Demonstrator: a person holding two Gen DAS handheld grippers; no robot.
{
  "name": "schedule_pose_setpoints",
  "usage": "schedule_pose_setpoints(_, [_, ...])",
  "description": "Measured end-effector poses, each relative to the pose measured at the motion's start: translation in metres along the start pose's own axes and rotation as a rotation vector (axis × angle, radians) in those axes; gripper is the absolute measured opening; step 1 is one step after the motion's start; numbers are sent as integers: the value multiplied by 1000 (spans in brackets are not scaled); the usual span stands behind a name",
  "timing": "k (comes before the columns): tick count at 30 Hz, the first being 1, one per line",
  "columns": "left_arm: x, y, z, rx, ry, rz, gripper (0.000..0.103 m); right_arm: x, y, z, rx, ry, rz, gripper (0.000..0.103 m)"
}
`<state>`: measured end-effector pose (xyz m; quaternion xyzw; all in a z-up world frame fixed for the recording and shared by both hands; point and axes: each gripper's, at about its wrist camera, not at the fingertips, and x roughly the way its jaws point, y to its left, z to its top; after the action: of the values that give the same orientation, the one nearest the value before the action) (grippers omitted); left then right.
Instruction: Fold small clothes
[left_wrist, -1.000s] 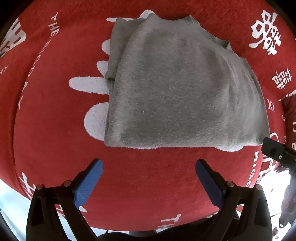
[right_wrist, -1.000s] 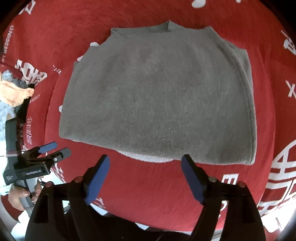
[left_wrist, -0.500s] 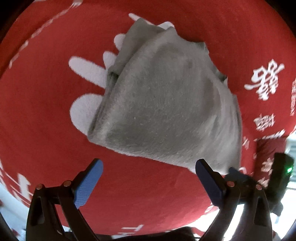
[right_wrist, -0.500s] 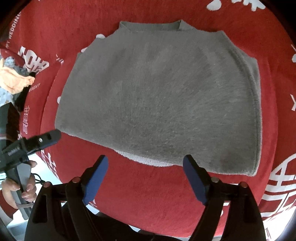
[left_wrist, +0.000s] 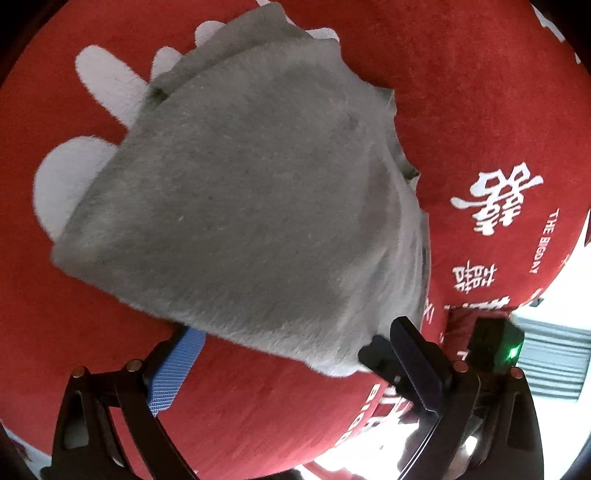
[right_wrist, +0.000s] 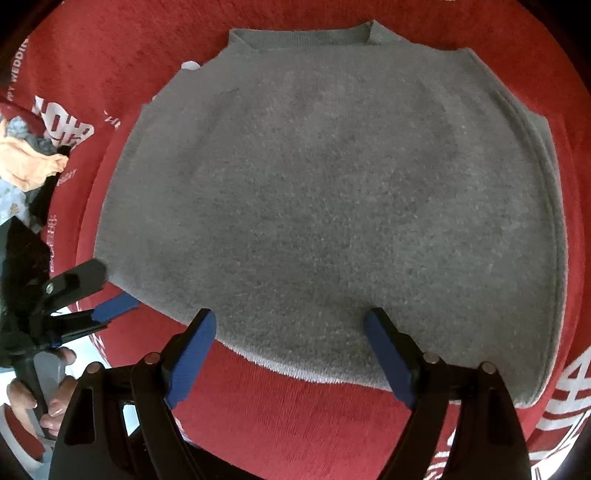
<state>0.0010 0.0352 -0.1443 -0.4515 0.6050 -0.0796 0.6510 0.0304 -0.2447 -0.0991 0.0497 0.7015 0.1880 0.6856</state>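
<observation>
A folded grey fleece garment (right_wrist: 332, 206) lies flat on a red cloth (right_wrist: 295, 417) with white print; it also shows in the left wrist view (left_wrist: 240, 206). My left gripper (left_wrist: 295, 350) is open, its blue-padded fingers (left_wrist: 173, 369) at the garment's near edge by one corner. It shows from the side in the right wrist view (right_wrist: 99, 291). My right gripper (right_wrist: 291, 332) is open, its fingertips straddling the garment's near hem.
The red cloth (left_wrist: 498, 129) bears white characters and lettering. A heap of orange and pale clothes (right_wrist: 26, 166) lies at the far left. The cloth's near edge drops off just behind both grippers.
Both grippers have moved forward to the garment's near edge. The left one has swung round toward the garment's corner. Both stay open.
</observation>
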Motion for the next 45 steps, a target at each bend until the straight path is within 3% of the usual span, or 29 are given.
schedule_pose_setpoints(4, [1, -12, 6, -15, -47, -70, 101, -1, -3, -2, -3, -8, 12, 86])
schedule_pose_setpoints(7, [-6, -33, 6, 60, -96, -129, 101, -1, -3, -3, -6, -19, 13, 87])
schedule_pose_setpoints(9, [-2, -37, 7, 84, -109, -112, 101, 0, -3, -4, -7, -22, 11, 87])
schedule_pose_setpoints(12, [14, -21, 10, 29, -93, -49, 101, 0, -2, -4, -8, -20, 7, 87])
schedule_pose_setpoints(18, [16, -11, 9, -49, -134, -84, 101, -1, -3, -4, -8, -25, 12, 87])
schedule_pose_setpoints(22, [11, -26, 19, -58, -186, -175, 101, -1, -3, -4, -3, -31, 11, 87])
schedule_pose_setpoints(24, [12, -26, 24, -58, -199, -138, 101, 0, -3, -5, -7, -31, 12, 87])
schedule_pose_setpoints(26, [18, -13, 30, -129, -199, -99, 99, 0, -2, -4, -12, -27, 13, 87])
schedule_pose_setpoints(28, [15, -9, 32, -177, -224, -99, 94, -2, -2, -2, -17, -12, 16, 87])
schedule_pose_setpoints(29, [12, -13, 34, -176, -234, -41, 81, -5, -2, 0, -16, -2, 20, 87])
schedule_pose_setpoints(30, [11, -16, 35, -156, -232, 4, 60, -9, -2, 3, -14, 4, 22, 87])
schedule_pose_setpoints(31, [11, -22, 37, -117, -229, 73, 47, -15, -3, 7, -14, 2, 19, 87])
schedule_pose_setpoints(32, [10, -26, 37, -78, -233, 129, 25, -22, -4, 12, -13, -7, 20, 87])
schedule_pose_setpoints(33, [11, -32, 37, -28, -237, 188, 22, -33, -5, 22, -10, -27, 28, 87])
schedule_pose_setpoints(36, [15, -61, 28, 216, -258, 353, 20, -59, -3, 54, -13, -60, 47, 87])
schedule_pose_setpoints(40, [29, -94, 4, 572, -287, 549, 20, -79, 24, 116, -77, -28, 108, 87])
schedule_pose_setpoints(45, [41, -104, -23, 915, -299, 659, 20, -50, 96, 188, -205, 195, 175, 87])
